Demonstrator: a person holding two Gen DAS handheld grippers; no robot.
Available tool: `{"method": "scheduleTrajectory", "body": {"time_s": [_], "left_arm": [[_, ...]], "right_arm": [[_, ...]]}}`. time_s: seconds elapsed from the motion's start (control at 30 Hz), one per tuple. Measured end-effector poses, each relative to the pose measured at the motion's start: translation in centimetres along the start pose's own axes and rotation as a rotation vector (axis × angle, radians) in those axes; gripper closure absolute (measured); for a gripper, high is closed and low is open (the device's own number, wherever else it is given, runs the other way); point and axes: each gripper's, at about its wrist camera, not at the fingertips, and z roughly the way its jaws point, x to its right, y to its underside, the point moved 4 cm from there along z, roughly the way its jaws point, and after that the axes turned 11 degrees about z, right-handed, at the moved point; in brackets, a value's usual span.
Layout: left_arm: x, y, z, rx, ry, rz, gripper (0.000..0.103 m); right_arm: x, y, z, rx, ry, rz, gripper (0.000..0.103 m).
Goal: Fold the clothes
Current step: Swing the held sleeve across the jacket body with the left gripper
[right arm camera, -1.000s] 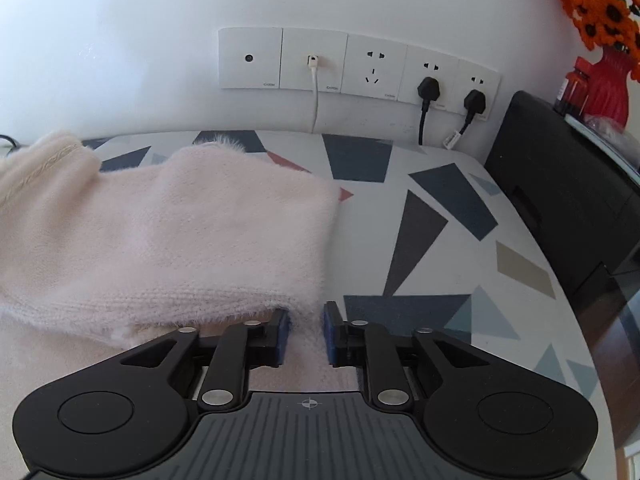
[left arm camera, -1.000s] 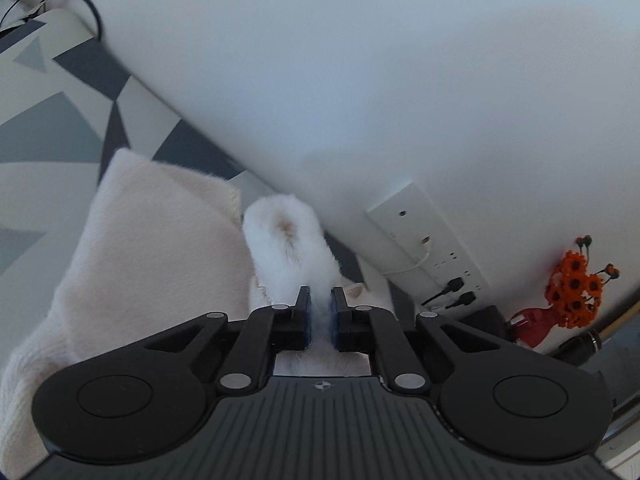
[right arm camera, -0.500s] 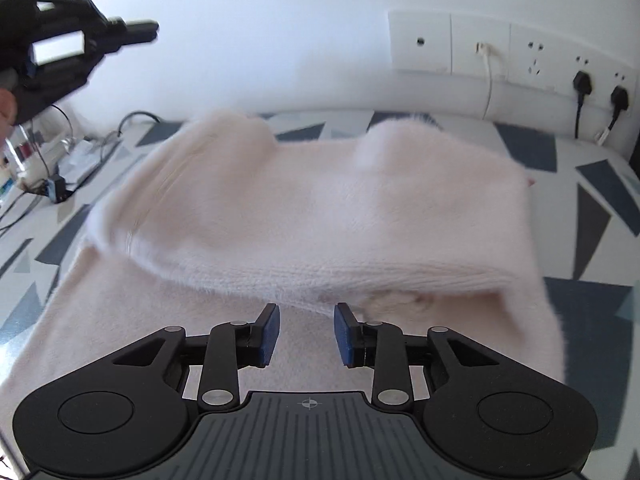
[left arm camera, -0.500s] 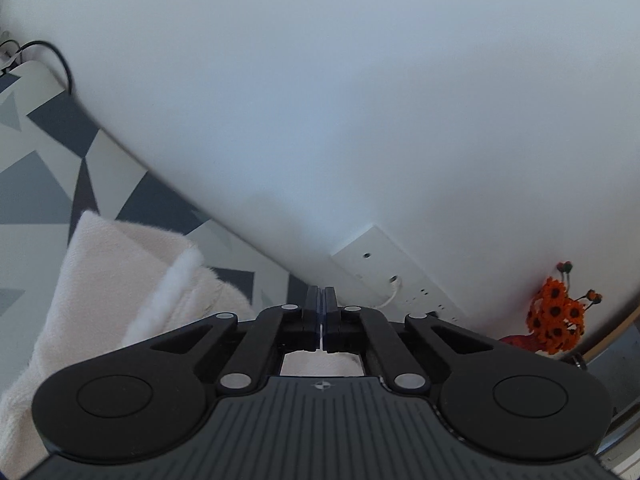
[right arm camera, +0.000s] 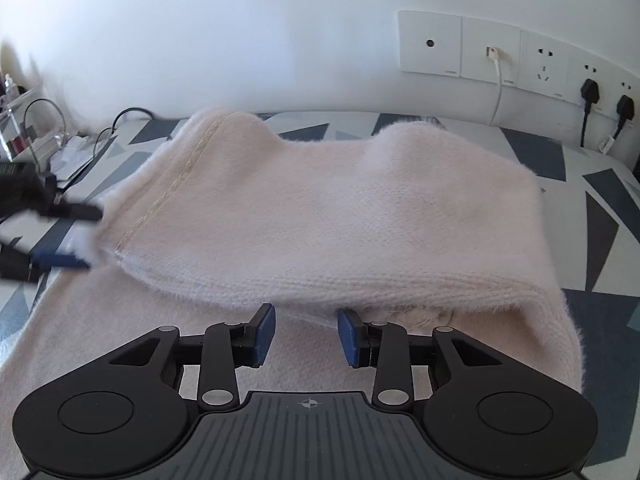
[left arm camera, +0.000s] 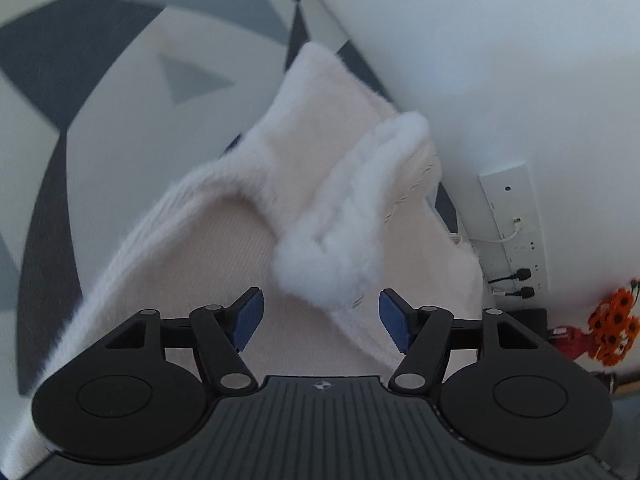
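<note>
- The fuzzy pale pink knit sweater (right arm camera: 320,216) lies folded over on itself on the table with grey and navy triangles (right arm camera: 600,220), near the white wall sockets (right arm camera: 500,60)
- The left gripper (left arm camera: 321,314) has its jaws opening, wide apart, nothing pressed between the blue pads; the fluffy white trim (left arm camera: 340,248) sits just ahead of them
- The right gripper (right arm camera: 306,332) is opening too, pads clear of the folded edge, over the lower layer

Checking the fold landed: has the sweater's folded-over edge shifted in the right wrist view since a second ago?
Yes. The sweater now sits further left of the wall sockets, though the camera also moved. Both grippers' jaws are opening.
</note>
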Motion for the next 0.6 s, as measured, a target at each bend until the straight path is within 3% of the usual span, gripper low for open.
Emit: {"method": "scheduleTrajectory", "body": {"time_s": [0.03, 0.2, 0.23, 0.27, 0.3, 0.43, 0.5, 0.6], "left_arm": [[-0.4, 0.3, 0.4, -0.005, 0.020, -0.042, 0.037], [1.6, -0.8, 2.2, 0.017, 0.025, -0.029, 0.031], [1.9, -1.0, 2.6, 0.023, 0.020, -0.030, 0.035], [2.2, -1.0, 2.4, 0.019, 0.004, -0.033, 0.065], [2.5, -1.0, 2.2, 0.014, -0.013, -0.035, 0.086], [3.9, -1.0, 1.0, 0.012, -0.060, -0.021, 0.089], [5.1, -1.3, 0.2, 0.041, -0.050, -0.006, 0.090], [7.9, -2.6, -0.4, 0.101, -0.012, 0.099, 0.091]], "right_arm": [[0.1, -0.1, 0.1, 0.003, 0.004, 0.006, 0.071], [0.3, -0.9, -0.1, 0.032, 0.005, 0.033, 0.071], [0.3, -1.0, -0.2, 0.040, 0.003, 0.037, 0.071], [0.4, -1.1, -0.4, 0.047, 0.004, 0.038, 0.071], [0.4, -1.2, -0.5, 0.053, 0.006, 0.039, 0.071], [0.8, -1.4, -0.9, 0.073, 0.018, 0.051, 0.071], [1.2, -1.4, -0.9, 0.077, 0.020, 0.064, 0.071], [1.3, -1.2, -0.9, 0.072, 0.017, 0.072, 0.071]]}}
